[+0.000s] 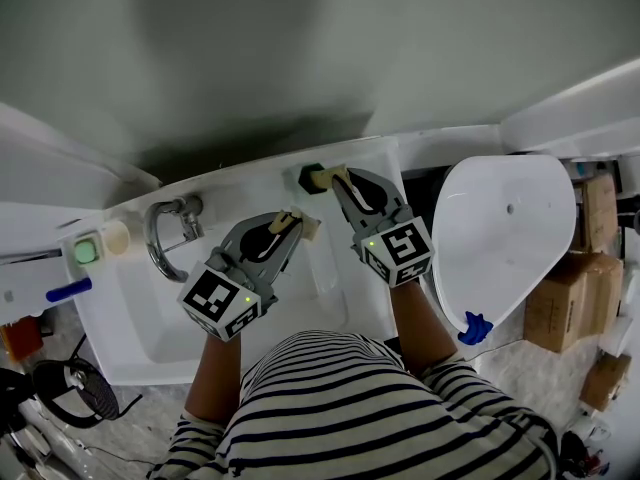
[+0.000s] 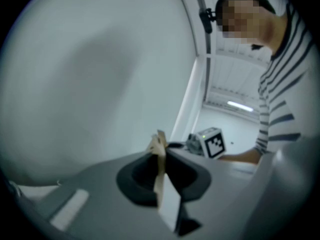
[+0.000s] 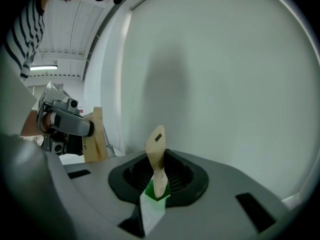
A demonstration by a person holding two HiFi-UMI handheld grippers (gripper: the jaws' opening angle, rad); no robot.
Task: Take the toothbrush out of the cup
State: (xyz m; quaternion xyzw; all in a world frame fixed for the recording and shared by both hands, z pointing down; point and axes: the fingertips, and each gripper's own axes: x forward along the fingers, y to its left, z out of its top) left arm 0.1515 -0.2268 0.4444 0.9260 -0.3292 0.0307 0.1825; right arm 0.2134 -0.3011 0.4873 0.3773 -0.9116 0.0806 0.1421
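Both grippers are held over a white sink (image 1: 120, 338), pointing at the wall. The beige-tipped jaws of my right gripper (image 1: 325, 178) (image 3: 156, 139) are pressed on a thin green piece (image 3: 151, 191). From above it sticks out as a dark green stub (image 1: 310, 176) and looks like the toothbrush. My left gripper (image 1: 290, 220) (image 2: 159, 141) is lower and to the left, with its jaws together and nothing visible between them. No cup shows in any view. Each gripper appears in the other's view: the left gripper (image 3: 75, 126) and the right gripper's marker cube (image 2: 214, 143).
A chrome tap (image 1: 168, 233) curves over the basin's left side. Beside it on the ledge are a green-topped block (image 1: 85, 251) and a beige round thing (image 1: 117, 236). A blue item (image 1: 68, 290) lies further left. A white toilet (image 1: 505, 233) and cardboard boxes (image 1: 575, 298) stand to the right.
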